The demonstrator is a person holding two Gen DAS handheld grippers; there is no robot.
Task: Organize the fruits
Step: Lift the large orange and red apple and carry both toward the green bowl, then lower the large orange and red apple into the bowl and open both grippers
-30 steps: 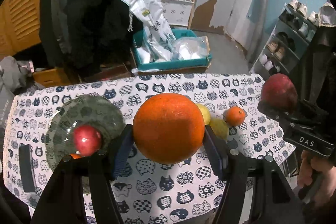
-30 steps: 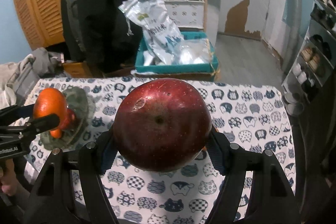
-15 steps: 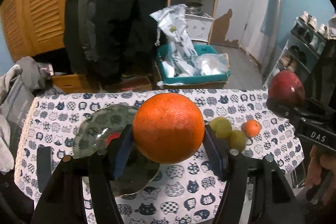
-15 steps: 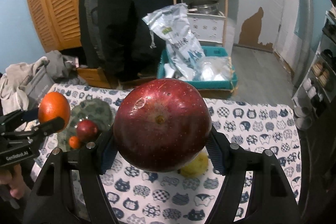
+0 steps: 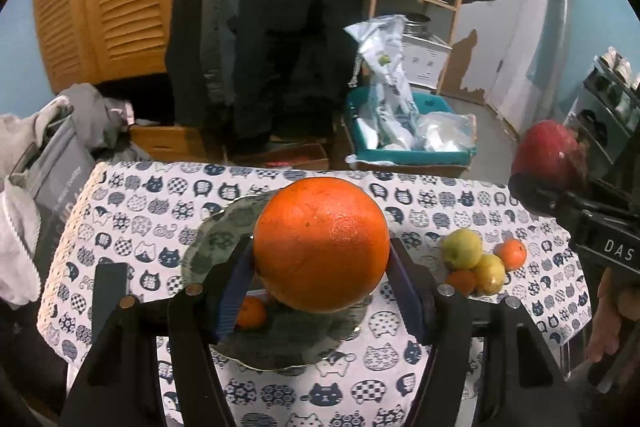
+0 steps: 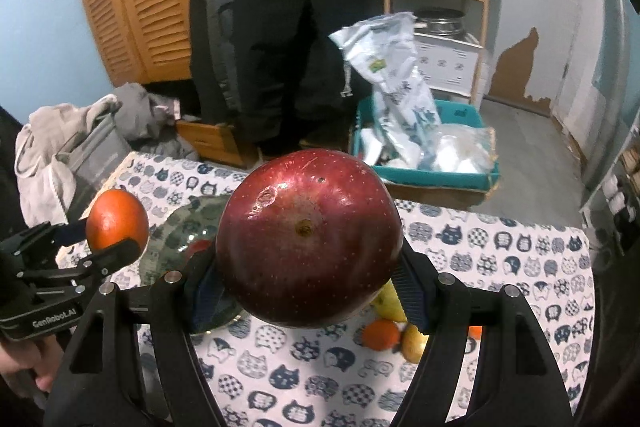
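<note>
Left tool [image 5: 320, 267] clamps orange [image 5: 321, 244]; right tool [image 6: 308, 275] clamps apple [image 6: 309, 236] (plate [image 5: 216, 239] seemingly below).

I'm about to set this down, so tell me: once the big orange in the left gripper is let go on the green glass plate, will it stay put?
Probably not at once. The big round orange has no flat side, so it may roll. The green glass plate looks shallow, with a raised rim that should stop it. A small orange fruit already lies there and could get nudged.
</note>
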